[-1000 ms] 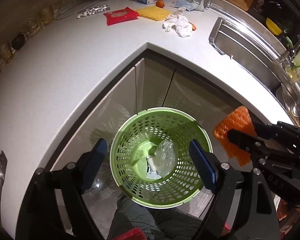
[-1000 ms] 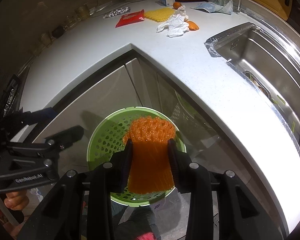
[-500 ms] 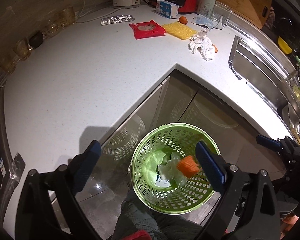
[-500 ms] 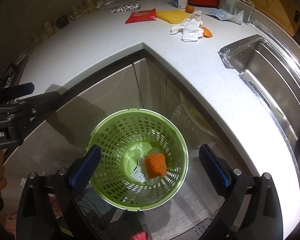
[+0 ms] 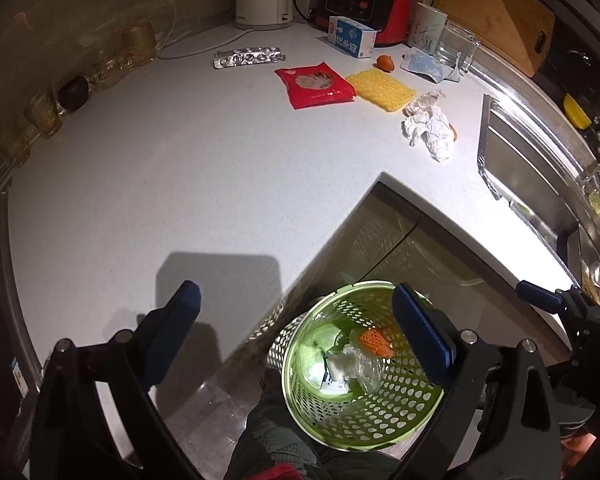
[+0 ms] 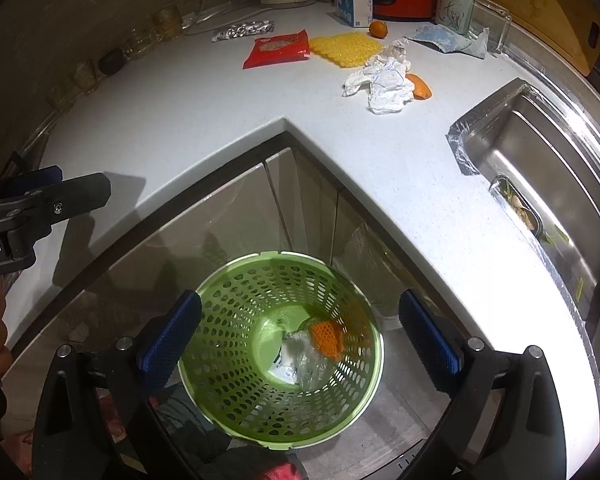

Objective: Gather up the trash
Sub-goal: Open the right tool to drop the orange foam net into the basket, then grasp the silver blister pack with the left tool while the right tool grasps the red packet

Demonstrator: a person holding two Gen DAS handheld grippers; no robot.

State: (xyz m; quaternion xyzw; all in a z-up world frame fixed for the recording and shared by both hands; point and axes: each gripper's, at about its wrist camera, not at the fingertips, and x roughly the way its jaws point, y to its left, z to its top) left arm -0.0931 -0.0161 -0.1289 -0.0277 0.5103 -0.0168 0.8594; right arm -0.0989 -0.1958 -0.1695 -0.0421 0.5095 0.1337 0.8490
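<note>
A white corner surface (image 6: 204, 120) wraps a kitchen nook, with the green basket (image 6: 236, 392) on the floor below it holding orange netting (image 6: 327, 336) and clear wrappers. Both the right claw (image 6: 298, 330) and the left claw (image 5: 296, 328) stand wide and empty, so a drop looks done and the next pick is in hand. That calls for reaching toward twelve to one o'clock, where crumpled paper (image 6: 384, 80), yellow netting (image 6: 346, 49) and a red packet (image 6: 278, 48) lie.
</note>
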